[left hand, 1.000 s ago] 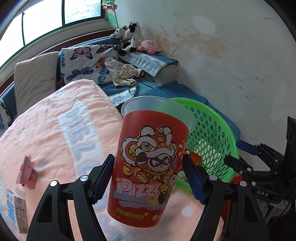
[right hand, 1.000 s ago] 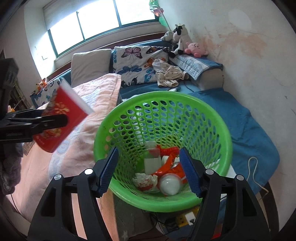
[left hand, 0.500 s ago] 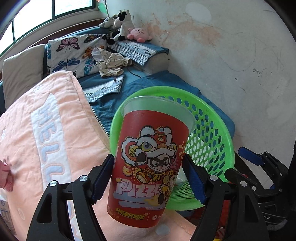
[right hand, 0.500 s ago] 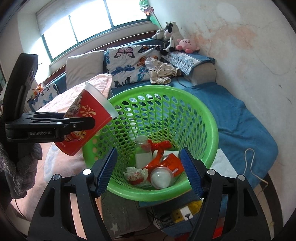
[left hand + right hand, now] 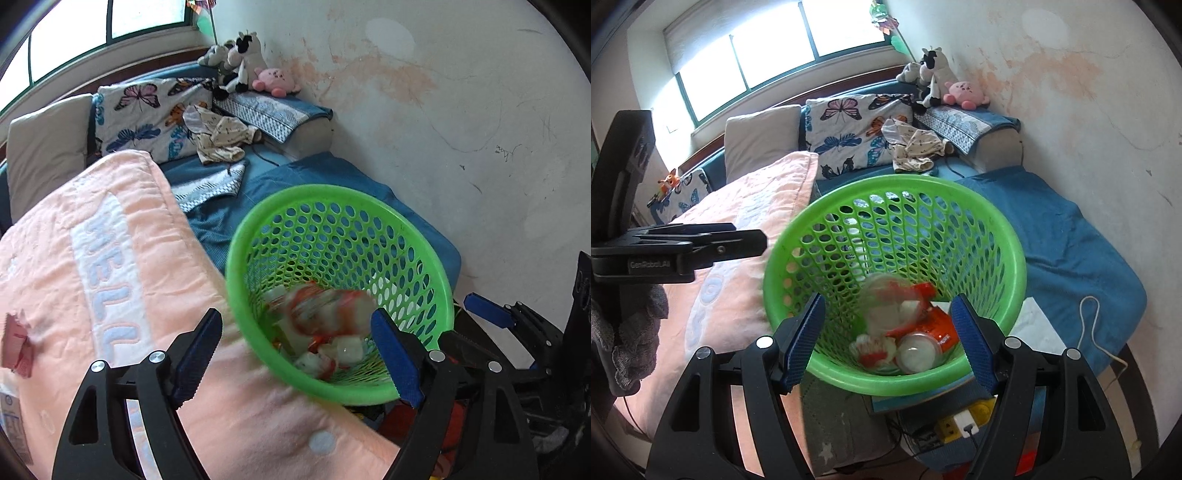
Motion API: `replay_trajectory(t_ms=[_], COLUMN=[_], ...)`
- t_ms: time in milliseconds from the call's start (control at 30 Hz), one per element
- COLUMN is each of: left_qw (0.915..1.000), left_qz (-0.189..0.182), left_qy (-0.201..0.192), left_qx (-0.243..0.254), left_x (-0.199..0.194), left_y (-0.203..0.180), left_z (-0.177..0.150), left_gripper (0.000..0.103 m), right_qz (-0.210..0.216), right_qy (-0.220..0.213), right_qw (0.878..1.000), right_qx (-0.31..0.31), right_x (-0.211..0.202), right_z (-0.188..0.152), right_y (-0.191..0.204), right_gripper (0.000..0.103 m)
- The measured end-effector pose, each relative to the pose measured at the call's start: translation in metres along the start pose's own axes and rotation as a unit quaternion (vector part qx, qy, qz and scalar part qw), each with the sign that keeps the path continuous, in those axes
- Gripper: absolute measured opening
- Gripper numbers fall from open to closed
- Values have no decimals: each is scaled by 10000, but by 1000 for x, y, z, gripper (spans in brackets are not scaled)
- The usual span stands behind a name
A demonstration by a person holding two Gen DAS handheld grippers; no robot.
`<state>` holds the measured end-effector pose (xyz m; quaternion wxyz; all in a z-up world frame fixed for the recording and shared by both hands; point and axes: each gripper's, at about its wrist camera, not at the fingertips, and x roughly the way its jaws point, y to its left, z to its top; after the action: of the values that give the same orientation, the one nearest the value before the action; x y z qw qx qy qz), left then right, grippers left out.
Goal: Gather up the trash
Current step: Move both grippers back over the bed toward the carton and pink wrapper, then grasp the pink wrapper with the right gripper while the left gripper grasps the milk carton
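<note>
A green perforated basket (image 5: 332,195) (image 5: 897,188) stands at the bed's edge. The red pizza cup (image 5: 328,308) (image 5: 894,299) shows as a motion blur inside it, above other trash: a bottle, wrappers and a clear lid (image 5: 916,352). My left gripper (image 5: 295,358) is open and empty, just short of the basket's near rim; it also shows in the right wrist view (image 5: 738,243) at the left. My right gripper (image 5: 892,343) is open at the basket's near rim, one pad on each side; its pad shows in the left wrist view (image 5: 487,310).
A pink blanket (image 5: 110,258) covers the bed, with a pink wrapper (image 5: 16,343) and a small carton (image 5: 11,417) on it at the left. Pillows and plush toys (image 5: 243,62) lie at the back. A wall is on the right. A power strip (image 5: 956,424) lies below the basket.
My left gripper let go of the red cup, which dropped into the basket. Its jaws stand wider. The right gripper stays at the basket.
</note>
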<state>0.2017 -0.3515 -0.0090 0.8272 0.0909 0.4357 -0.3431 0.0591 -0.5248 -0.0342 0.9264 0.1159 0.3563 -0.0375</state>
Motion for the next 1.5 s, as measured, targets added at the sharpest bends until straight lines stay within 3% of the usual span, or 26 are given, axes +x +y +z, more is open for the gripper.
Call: replay_trajectory(t_ms=[267,567,1100,1500], left_qw=[9986,9924,9615,9466], left_qz=[422,920,1979,2259], left_qy=[-310,-517,-623,-473], left_qx=[-89,-631,-1802,-2251], left_x=[-50,-105,-175,-186], left_y=[34,106,249,300], left_z=[-27,-63,-134,-176], left_gripper=[80,80,80,81], right_qz=[242,726,1477,2103], right_qy=[-66,-50,41,423], right_qw=[9993,9947,9769,9605], right_qx=[-290,-721,-1547,-1772], right_x=[-5,7,48,103], right_z=[5,16,47,52], right_y=[38,105,232,317], right_gripper=[71,74,79,84])
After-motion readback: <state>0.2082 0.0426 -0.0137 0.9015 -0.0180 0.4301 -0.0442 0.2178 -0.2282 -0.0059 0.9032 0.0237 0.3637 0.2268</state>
